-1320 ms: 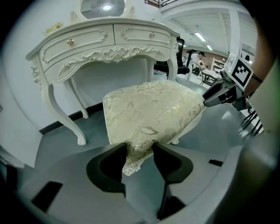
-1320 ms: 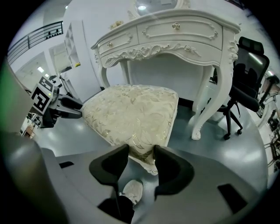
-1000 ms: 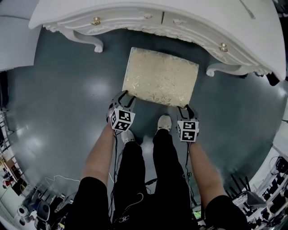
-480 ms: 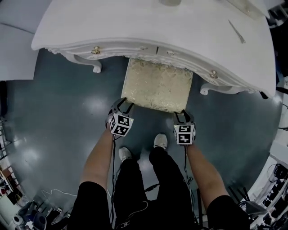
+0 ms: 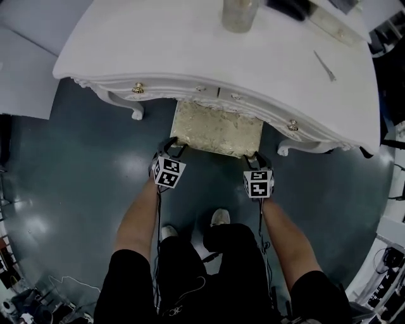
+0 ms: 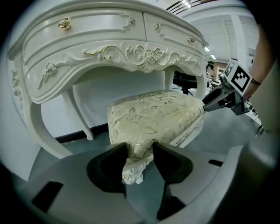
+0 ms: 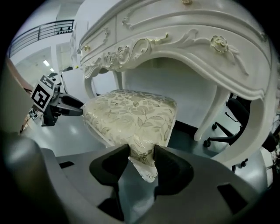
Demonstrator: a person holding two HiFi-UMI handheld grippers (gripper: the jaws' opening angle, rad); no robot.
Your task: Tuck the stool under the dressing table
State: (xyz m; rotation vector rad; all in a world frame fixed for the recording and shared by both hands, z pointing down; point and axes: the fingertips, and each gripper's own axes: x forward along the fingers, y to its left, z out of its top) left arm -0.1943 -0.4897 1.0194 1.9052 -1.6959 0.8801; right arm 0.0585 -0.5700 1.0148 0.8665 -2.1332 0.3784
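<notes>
Stool (image 5: pixel 218 130) sits roughly halfway under the dressing table (image 5: pixel 190 50) — left gripper (image 6: pixel 140 153) and right gripper (image 7: pixel 142 158) each clamped on a near corner — front edge left to push in.

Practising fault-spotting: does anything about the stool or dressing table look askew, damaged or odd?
Nothing spilled or broken; the stool sits roughly square to the dressing table, partly under it. One oddity: loose pale fabric dangles below each front corner, where the left gripper and right gripper pinch it.

Far part of the stool (image 5: pixel 218 130) hides under the dressing table (image 5: pixel 190 57) — the upper edge cuts off a glass jar (image 5: pixel 239 16).
</notes>
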